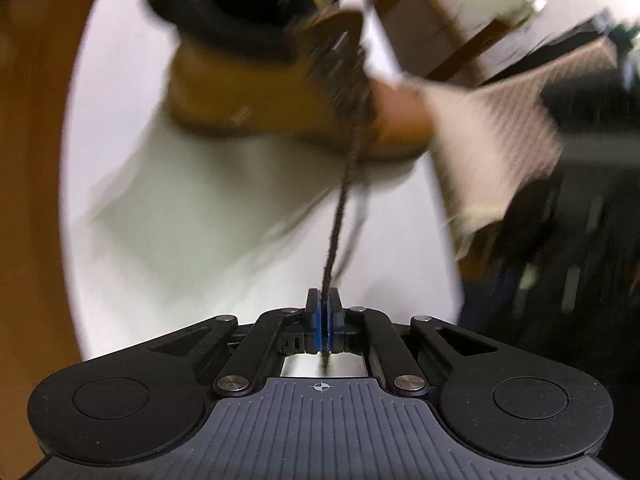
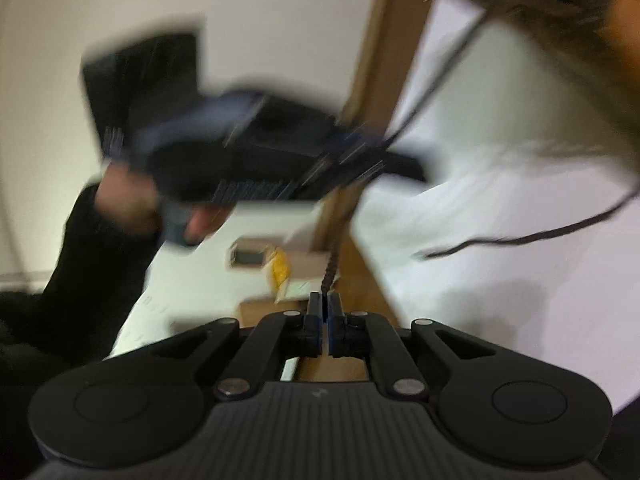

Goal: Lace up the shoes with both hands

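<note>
Both views motion-blurred. Left gripper (image 1: 323,300) fingers pinched together on the dark lace (image 1: 340,208), which runs taut up to the tan boot (image 1: 280,92). Boot sits on the white counter (image 1: 200,240), its toe close to the counter's right edge; open white surface between boot and gripper. Right gripper (image 2: 325,304) fingers nearly closed, a braided lace end (image 2: 331,268) nipped at the tips, hanging past the counter edge (image 2: 372,80). A loose lace strand (image 2: 520,236) lies on the white top.
</note>
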`<state>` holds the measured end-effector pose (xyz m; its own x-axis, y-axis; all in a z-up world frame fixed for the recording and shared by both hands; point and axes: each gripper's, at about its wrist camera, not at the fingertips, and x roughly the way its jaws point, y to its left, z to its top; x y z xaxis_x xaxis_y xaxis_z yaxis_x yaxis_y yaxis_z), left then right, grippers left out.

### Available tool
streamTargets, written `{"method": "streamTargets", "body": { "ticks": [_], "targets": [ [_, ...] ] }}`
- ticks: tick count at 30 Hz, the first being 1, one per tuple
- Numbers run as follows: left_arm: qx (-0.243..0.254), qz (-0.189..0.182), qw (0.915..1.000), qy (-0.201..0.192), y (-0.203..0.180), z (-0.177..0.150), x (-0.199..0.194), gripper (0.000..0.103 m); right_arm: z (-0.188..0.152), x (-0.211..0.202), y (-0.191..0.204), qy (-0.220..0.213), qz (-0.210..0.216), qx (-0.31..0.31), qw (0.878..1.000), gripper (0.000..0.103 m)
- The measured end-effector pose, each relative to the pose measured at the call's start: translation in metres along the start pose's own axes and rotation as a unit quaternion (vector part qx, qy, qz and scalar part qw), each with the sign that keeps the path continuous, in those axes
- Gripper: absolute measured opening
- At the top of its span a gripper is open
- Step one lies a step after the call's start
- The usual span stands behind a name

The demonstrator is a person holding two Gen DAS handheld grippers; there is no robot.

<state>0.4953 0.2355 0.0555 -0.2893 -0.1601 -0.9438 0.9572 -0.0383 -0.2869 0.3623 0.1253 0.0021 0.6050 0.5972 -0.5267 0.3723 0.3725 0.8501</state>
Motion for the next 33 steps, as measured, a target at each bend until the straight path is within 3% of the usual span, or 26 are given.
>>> {"method": "streamTargets", "body": {
  "ticks": [7, 10, 13, 19, 24, 33],
  "targets": [
    [0.006, 0.045, 0.9988, -0.017, 0.020, -0.001, 0.006, 0.003, 0.014, -0.035, -0.017, -0.060, -0.067, 0.023, 0.996, 0.008],
    [0.018, 0.071, 0.9973, -0.010, 0.024, -0.004, 0.012, 0.004, 0.014, -0.054, -0.013, -0.080, -0.083, 0.031, 0.993, 0.016],
    [0.015, 0.100, 0.9949, 0.006, 0.033, -0.016, 0.019, 0.005, 0.012, -0.059, -0.011, -0.082, -0.089, 0.036, 0.992, 0.016],
    [0.024, 0.088, 0.9957, 0.020, 0.027, -0.054, 0.031, 0.009, 0.008, -0.055, -0.011, -0.068, -0.098, 0.046, 0.992, 0.016],
    [0.096, 0.059, 0.9935, 0.019, -0.005, -0.081, 0.046, 0.012, 0.007, -0.035, -0.010, -0.054, -0.104, 0.049, 0.992, 0.016],
    [0.182, 0.054, 0.9813, 0.035, -0.023, -0.099, 0.061, 0.011, 0.006, -0.014, -0.007, -0.035, -0.119, 0.048, 0.991, 0.016]
  ]
}}
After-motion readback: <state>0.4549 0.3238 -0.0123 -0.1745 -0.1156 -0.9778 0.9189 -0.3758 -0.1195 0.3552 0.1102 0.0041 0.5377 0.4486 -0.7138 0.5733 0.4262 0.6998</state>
